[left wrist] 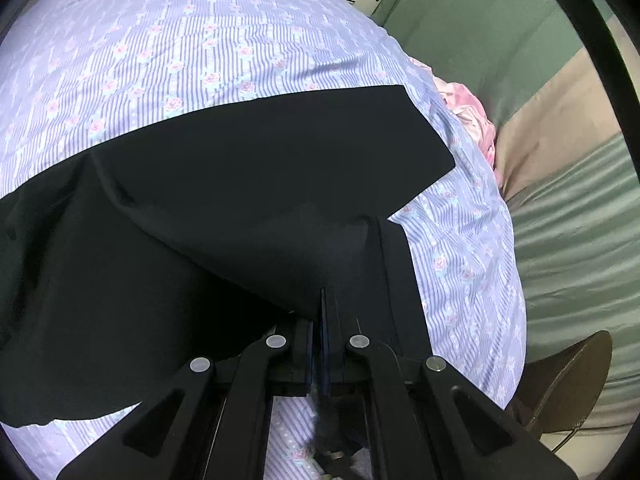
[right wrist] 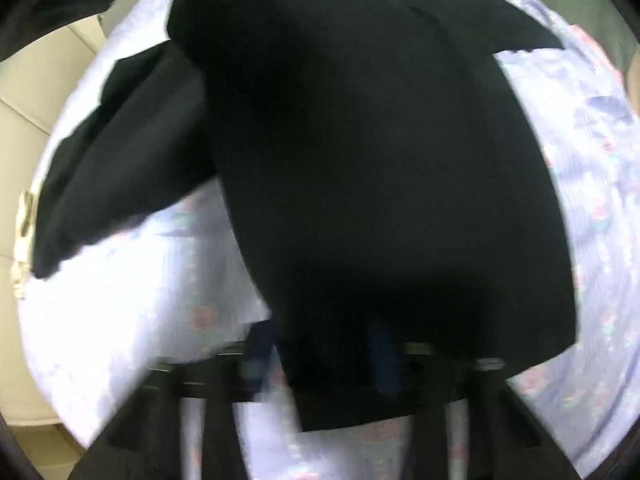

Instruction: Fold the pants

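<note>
Your left hand-held gripper (left wrist: 320,300) is angled down at the bed (left wrist: 200,52), fingers pinched together on an edge of the black pants (left wrist: 260,168), which lie spread across the striped floral sheet. Your right hand-held gripper (right wrist: 324,344) sits low with pants fabric (right wrist: 380,160) draped over it; that view is too blurred to tell its grip.

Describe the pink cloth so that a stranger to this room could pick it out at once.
Start at the bed with the lilac striped, rose-printed sheet that fills the left wrist view. Follow its right edge, past the corner of the black pants, to where it meets the green and beige curtain. The crumpled pink cloth lies there: plain pink, glossy, unpatterned.
</note>
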Tool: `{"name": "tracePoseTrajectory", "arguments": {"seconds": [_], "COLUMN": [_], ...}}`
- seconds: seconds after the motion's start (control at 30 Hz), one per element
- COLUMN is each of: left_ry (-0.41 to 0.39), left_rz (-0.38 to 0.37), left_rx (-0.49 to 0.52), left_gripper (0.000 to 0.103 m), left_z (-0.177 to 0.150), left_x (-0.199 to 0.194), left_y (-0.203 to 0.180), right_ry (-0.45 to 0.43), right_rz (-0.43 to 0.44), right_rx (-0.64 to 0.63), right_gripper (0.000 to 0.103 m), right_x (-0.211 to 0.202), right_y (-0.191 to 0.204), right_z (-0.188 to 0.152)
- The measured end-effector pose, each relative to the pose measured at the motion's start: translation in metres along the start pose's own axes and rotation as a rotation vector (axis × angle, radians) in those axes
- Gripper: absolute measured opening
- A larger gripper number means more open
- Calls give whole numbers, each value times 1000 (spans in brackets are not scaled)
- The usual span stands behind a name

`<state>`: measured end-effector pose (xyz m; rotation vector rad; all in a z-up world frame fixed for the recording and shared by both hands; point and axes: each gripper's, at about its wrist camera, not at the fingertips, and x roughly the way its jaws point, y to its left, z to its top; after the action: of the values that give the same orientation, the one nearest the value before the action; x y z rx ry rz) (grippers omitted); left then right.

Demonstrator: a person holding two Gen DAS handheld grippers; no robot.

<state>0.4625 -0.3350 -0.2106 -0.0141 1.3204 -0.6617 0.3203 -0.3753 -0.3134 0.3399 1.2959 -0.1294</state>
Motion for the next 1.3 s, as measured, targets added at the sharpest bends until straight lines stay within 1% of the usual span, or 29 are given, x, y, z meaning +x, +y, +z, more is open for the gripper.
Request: {"name": "tracePoseTrajectory", "arguments": {"seconds": [0.03, 0.07, 0.17, 0.23, 0.33, 0.4, 0.47, 0.53, 0.57, 0.63, 0.7, 0.73, 0.77, 0.8, 0.83, 0.87, 0.93, 0.97, 1.03, 1.1, 1.13, 1.2, 1.23, 1.27, 1.3], "left_ry": [-1, -6, -38, -50, -72, -84, -108, -143, -155, -162, -163, -163, -158, -152, -153, -148, -119, -113, -105, -90, -79, -48, -50, -70, -88], "left_rz": [-10, -25, -57, -79, -113, -141, -149, -156, -154, -138, -113, -104, -93, -64, -49, -21, 1, 12, 24, 57, 79, 155, 178, 217, 250], "left_rx": [-16, -37, -84, -112, -155, -172, -170, -157, -147, -142, -137, -138, -138, -140, -140, -140, -158, -164, -170, -164, -154, -121, -110, -98, -84], "left_gripper": [5, 5, 5, 5, 5, 5, 5, 5, 6, 6, 6, 6, 6, 6, 6, 7, 8, 8, 8, 9, 9, 9, 10, 10, 12], "left_z": [0, 0, 2, 4, 14, 27, 43, 64, 80, 104, 126, 135, 146, 160, 166, 175, 189, 192, 197, 203, 205, 210, 209, 207, 205], "left_x": [0, -3, -12, -15, -19, -19, -20, -21, -18, -9, 3, 9, 18, 29, 35, 44, 65, 73, 88, 105, 111, 122, 122, 117, 113], "left_y": [2, 4, 6, 5, -4, -12, -22, -32, -38, -44, -46, -46, -46, -45, -44, -43, -33, -29, -20, -11, -10, -15, -19, -27, -32], "right_ry": [-8, -27, -134, -204, -336, -394, -453, -508, -534, -553, -543, -527, -519, -497, -470, -426, -364, -332, -298, -257, -248, -209, -188, -179, -189], "right_rz": [-3, -23, -95, -149, -228, -248, -266, -299, -314, -341, -327, -323, -323, -329, -333, -320, -331, -340, -353, -385, -396, -427, -439, -463, -510], "right_rx": [17, 23, 41, 62, 103, 106, 93, 64, 52, 34, 46, 46, 41, 27, 15, 4, -16, -37, -72, -124, -136, -144, -143, -134, -118], "right_gripper": [14, 8, 6, 6, 5, 5, 5, 5, 5, 4, 4, 4, 4, 4, 4, 4, 4, 4, 4, 4, 4, 5, 8, 26, 38], "right_x": [-9, -18, -62, -89, -132, -147, -161, -173, -175, -181, -181, -175, -168, -158, -145, -131, -106, -90, -63, -36, -26, -6, 3, 4, 4], "right_y": [-8, -14, -41, -59, -86, -96, -107, -112, -111, -120, -133, -141, -150, -159, -164, -170, -181, -185, -189, -184, -183, -180, -181, -182, -184], "right_z": [0, 1, 8, 23, 65, 90, 119, 144, 163, 193, 228, 249, 263, 281, 295, 311, 337, 348, 365, 379, 382, 389, 393, 393, 393]}}
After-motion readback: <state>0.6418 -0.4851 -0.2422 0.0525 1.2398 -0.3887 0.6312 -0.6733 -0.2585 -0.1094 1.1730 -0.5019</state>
